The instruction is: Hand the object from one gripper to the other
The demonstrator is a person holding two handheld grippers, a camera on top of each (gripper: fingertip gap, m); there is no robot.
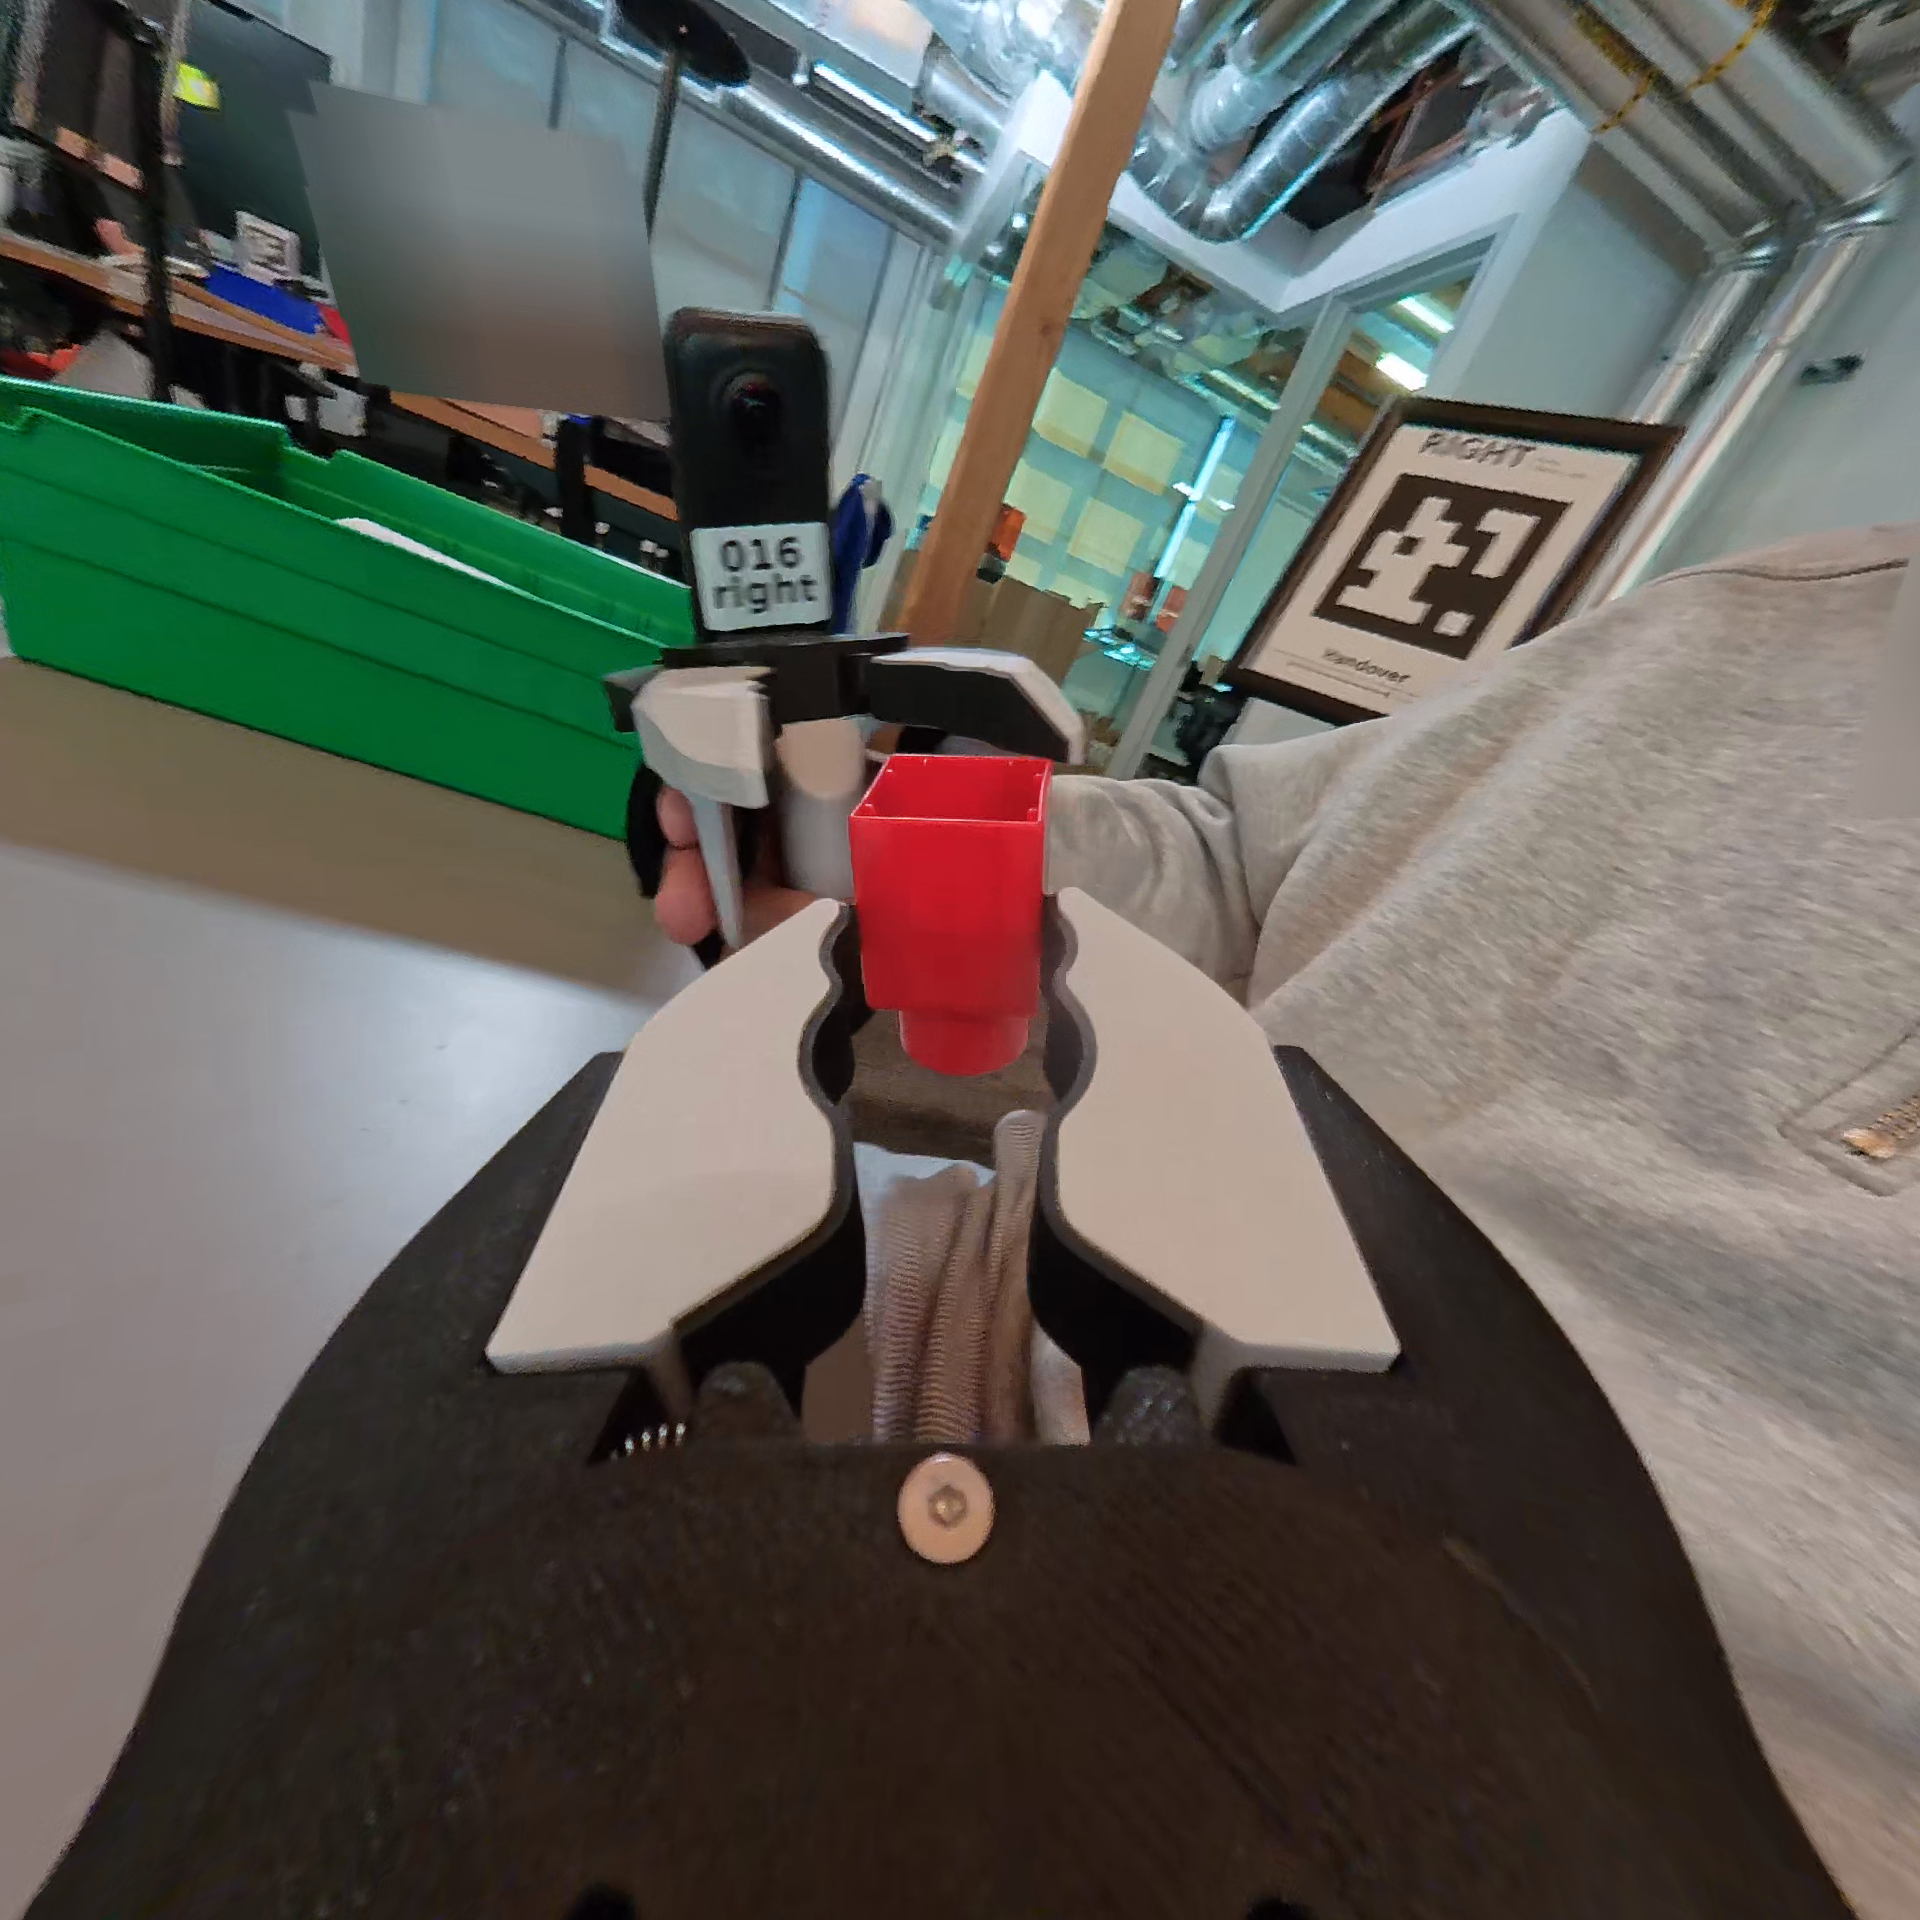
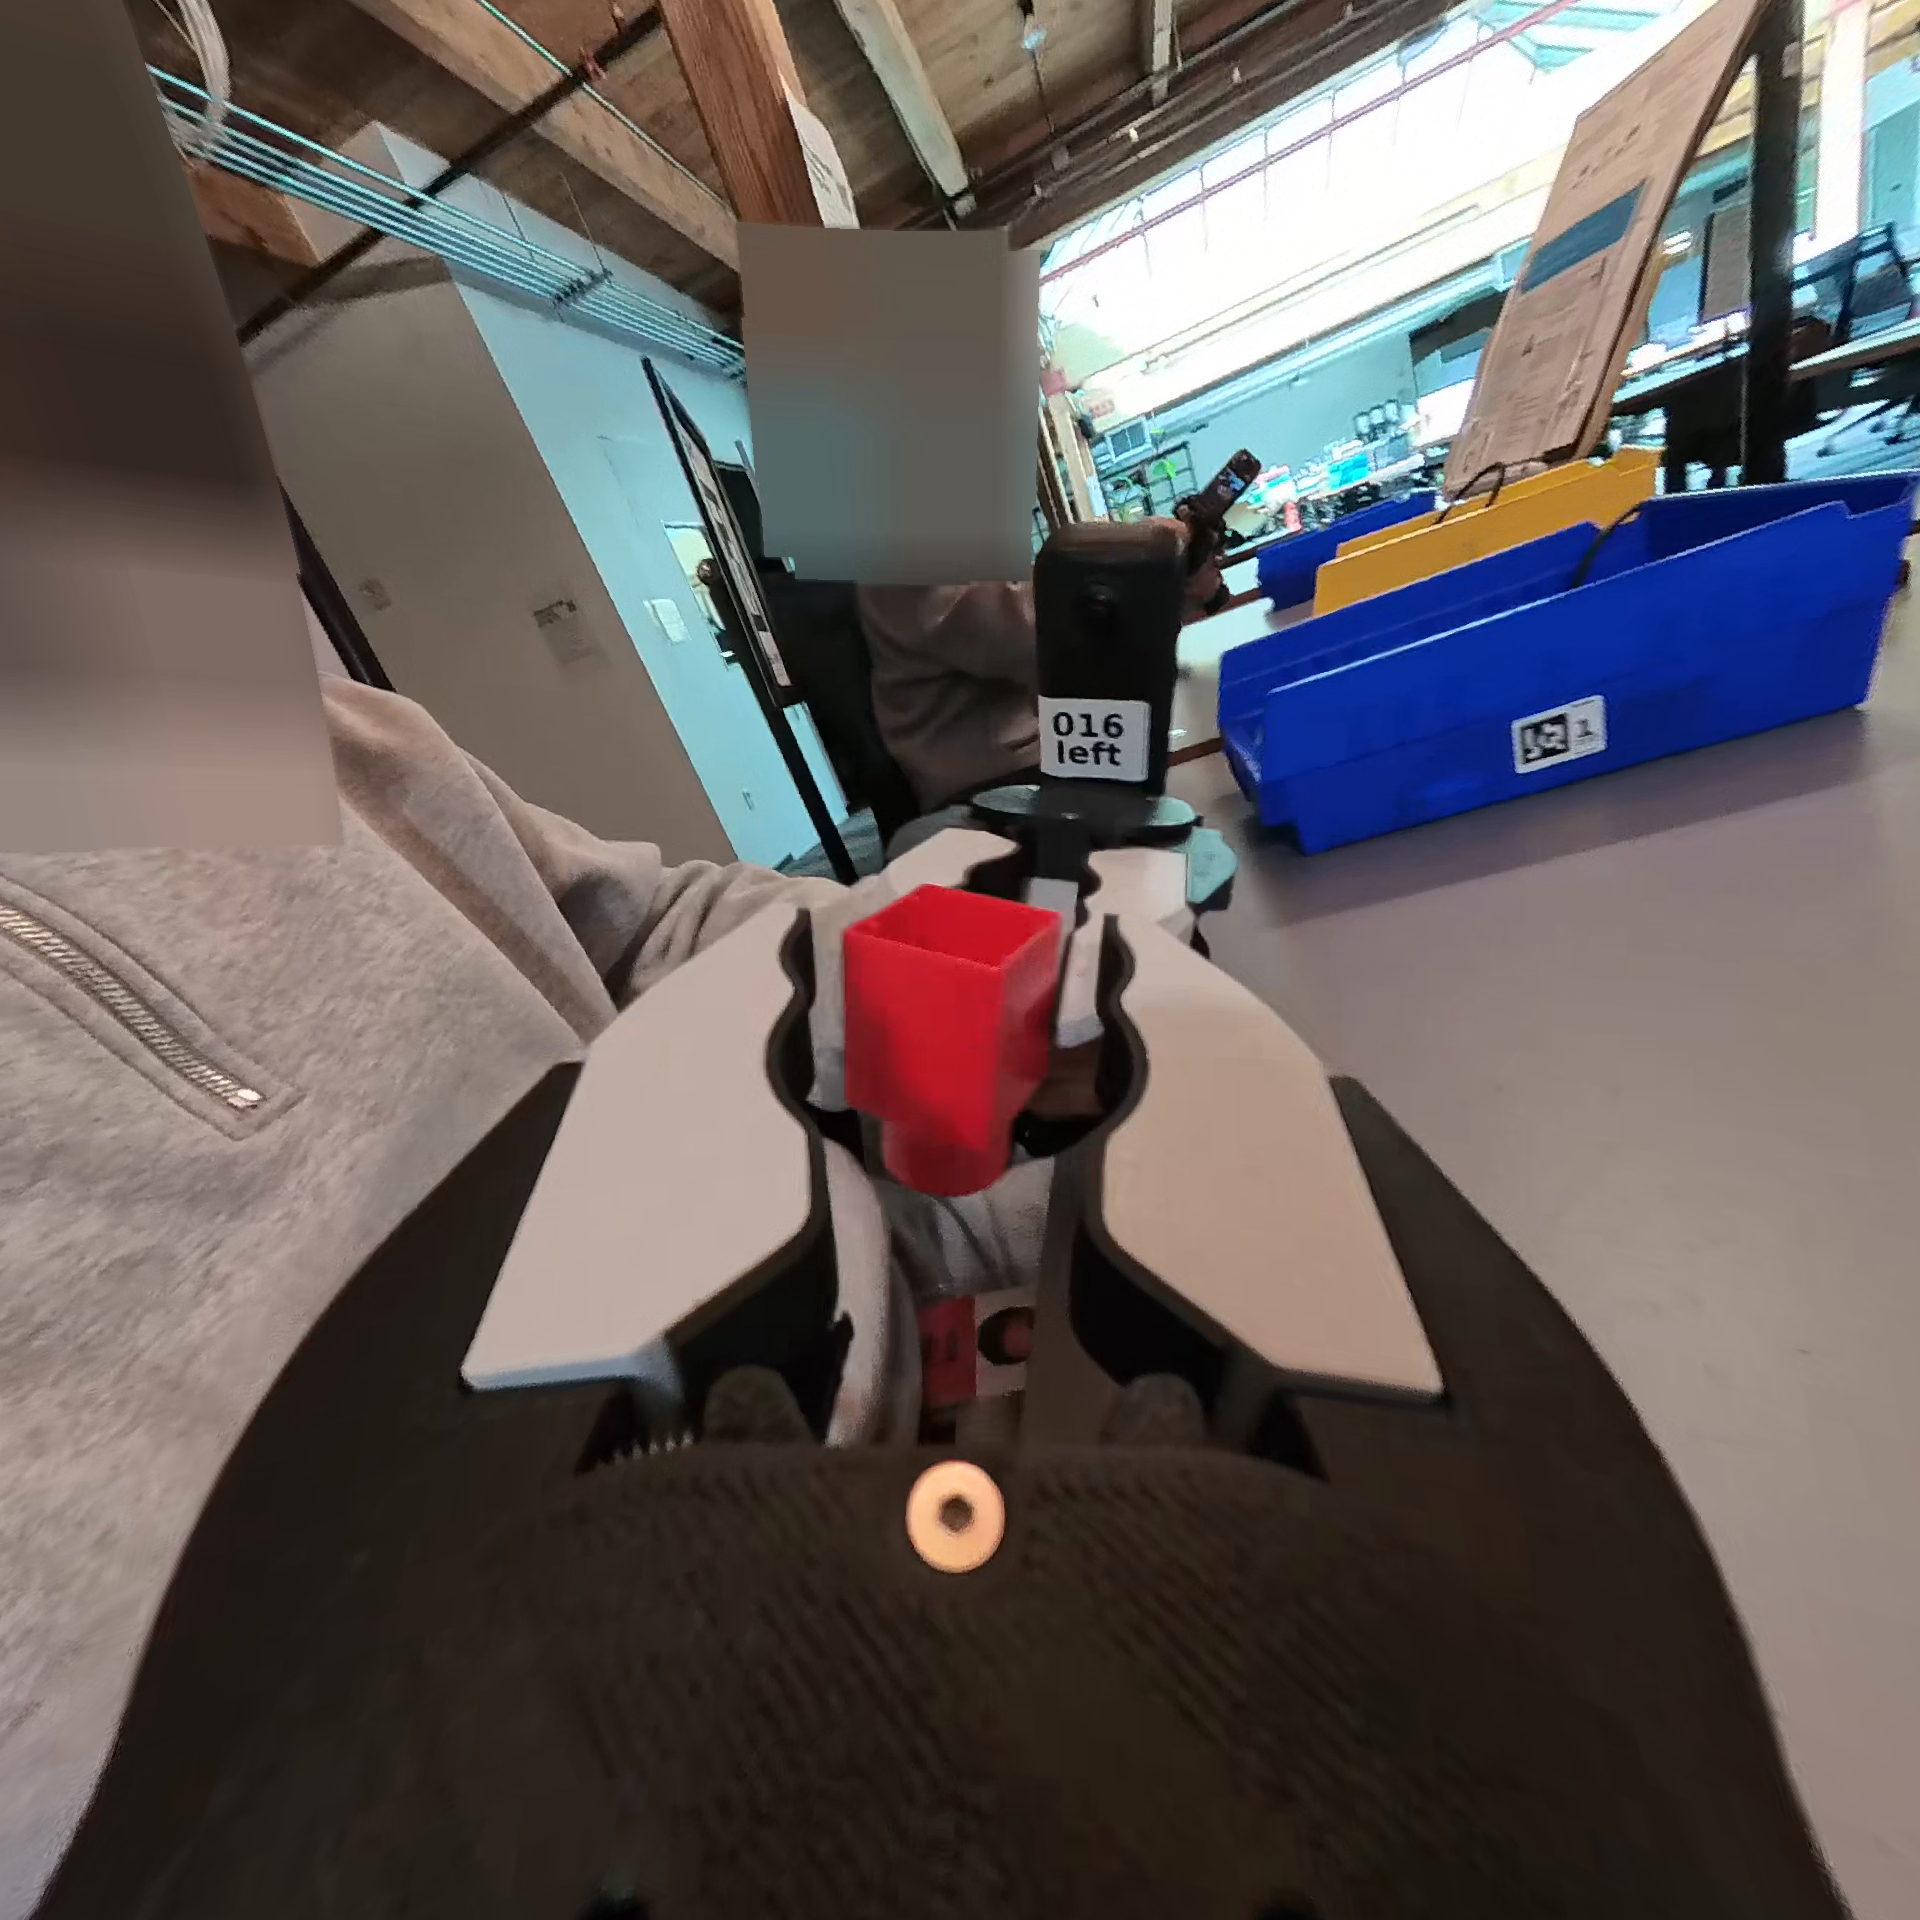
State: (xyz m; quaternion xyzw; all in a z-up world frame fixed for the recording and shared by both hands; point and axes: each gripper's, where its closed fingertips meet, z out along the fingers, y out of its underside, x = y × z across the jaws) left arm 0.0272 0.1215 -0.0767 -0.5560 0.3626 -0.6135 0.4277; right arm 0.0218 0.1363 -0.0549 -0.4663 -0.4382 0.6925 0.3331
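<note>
A red plastic piece (image 1: 948, 883), with a square open top and a round stub below, is held in the air between the two grippers. My left gripper (image 1: 951, 920) is shut on its sides. In the right wrist view the red piece (image 2: 945, 1029) sits between the jaws of my right gripper (image 2: 951, 935), which is open with a small gap on each side. The left gripper's fingers (image 2: 1078, 1003) show pressed against the piece there. The right gripper (image 1: 852, 727) faces me in the left wrist view, just behind the piece.
A green bin (image 1: 260, 582) stands on the grey table (image 1: 208, 1091) to the left. Blue bins (image 2: 1558, 665) and a yellow bin (image 2: 1475, 520) stand at the right. A framed marker board (image 1: 1444, 551) and the person's grey sleeve (image 1: 1558, 935) are close by. My two grippers' fingertips are within a few centimetres of each other.
</note>
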